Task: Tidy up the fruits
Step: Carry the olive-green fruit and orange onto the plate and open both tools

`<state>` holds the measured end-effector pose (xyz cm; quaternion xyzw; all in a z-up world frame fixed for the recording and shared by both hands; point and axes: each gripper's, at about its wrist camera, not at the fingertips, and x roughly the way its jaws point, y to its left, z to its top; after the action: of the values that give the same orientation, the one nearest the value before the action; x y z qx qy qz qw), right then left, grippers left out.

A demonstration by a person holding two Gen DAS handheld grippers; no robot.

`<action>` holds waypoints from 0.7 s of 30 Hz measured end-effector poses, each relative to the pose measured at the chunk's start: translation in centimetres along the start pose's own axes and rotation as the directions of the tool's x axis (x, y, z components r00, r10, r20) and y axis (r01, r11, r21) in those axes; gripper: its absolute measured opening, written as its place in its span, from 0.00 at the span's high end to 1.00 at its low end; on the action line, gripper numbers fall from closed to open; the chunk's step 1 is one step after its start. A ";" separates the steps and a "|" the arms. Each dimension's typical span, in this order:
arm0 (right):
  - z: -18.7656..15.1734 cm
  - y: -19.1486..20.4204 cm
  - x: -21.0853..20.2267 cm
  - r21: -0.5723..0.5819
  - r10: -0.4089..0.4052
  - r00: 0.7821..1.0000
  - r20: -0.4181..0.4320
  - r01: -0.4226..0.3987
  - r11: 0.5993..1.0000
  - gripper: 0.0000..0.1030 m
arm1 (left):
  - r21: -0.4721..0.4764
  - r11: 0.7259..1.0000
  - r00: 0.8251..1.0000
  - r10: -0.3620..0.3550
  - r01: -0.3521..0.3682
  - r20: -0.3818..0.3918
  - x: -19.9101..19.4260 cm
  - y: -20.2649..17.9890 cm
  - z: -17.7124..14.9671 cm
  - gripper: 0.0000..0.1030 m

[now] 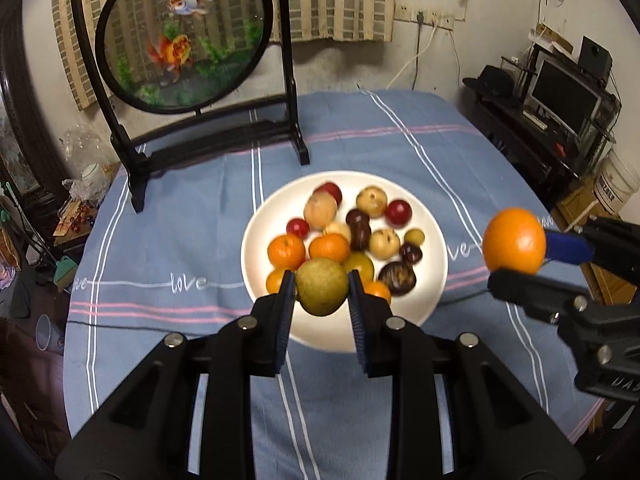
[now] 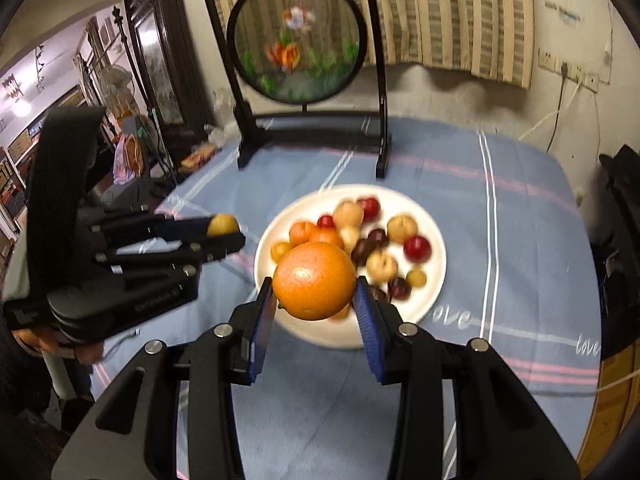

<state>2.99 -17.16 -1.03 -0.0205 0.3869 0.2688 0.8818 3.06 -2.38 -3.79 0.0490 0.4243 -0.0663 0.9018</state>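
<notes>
Nearest the left wrist camera, the black left gripper (image 1: pixel 321 286) with blue ribbed pads had its jaws pinching a round, yellow-green, speckled pear (image 1: pixel 322 286) on both sides, held clear above the near rim of a round white plate (image 1: pixel 256 236). The plate sat on a counter covered by a blue cloth (image 1: pixel 400 148) with white and pink stripes and the word "love" stitched on it. On the plate lay a loose heap of small fruit: orange tangerines (image 1: pixel 286 251), red plums (image 1: pixel 398 213), pale tan pears (image 1: pixel 372 201) and dark purple fruits (image 1: pixel 397 278).

In the right wrist view, the black right gripper (image 2: pixel 316 292) had its jaws clamped on a large round orange (image 2: pixel 315 281), also lifted above the plate's near edge. Seen from the left camera, that orange hung to the right of the plate, over the cloth.

Behind the plate stood a round glass-like panel painted with goldfish (image 1: pixel 182 36) in a black wooden stand. Both views were slightly blurred.
</notes>
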 end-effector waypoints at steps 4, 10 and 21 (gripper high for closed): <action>1.2 -0.4 0.5 0.000 0.003 1.000 0.013 -0.003 1.000 0.61 | -0.001 1.000 1.000 0.004 -0.004 0.003 0.8 0.0 0.9 0.74; 1.9 -0.7 1.8 0.000 0.009 1.000 0.007 -0.009 1.000 0.61 | -0.004 1.000 1.000 0.006 -0.006 -0.013 2.2 0.1 1.3 0.74; 2.1 -2.8 4.1 0.033 0.010 0.999 -0.033 -0.008 0.999 0.61 | -0.017 1.000 0.998 0.010 -0.011 -0.062 5.4 0.6 1.8 0.74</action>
<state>8.08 -17.15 -2.89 -0.0088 0.4061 0.2660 0.8742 7.92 -2.45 -6.85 0.0454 0.4524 -0.0563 0.8889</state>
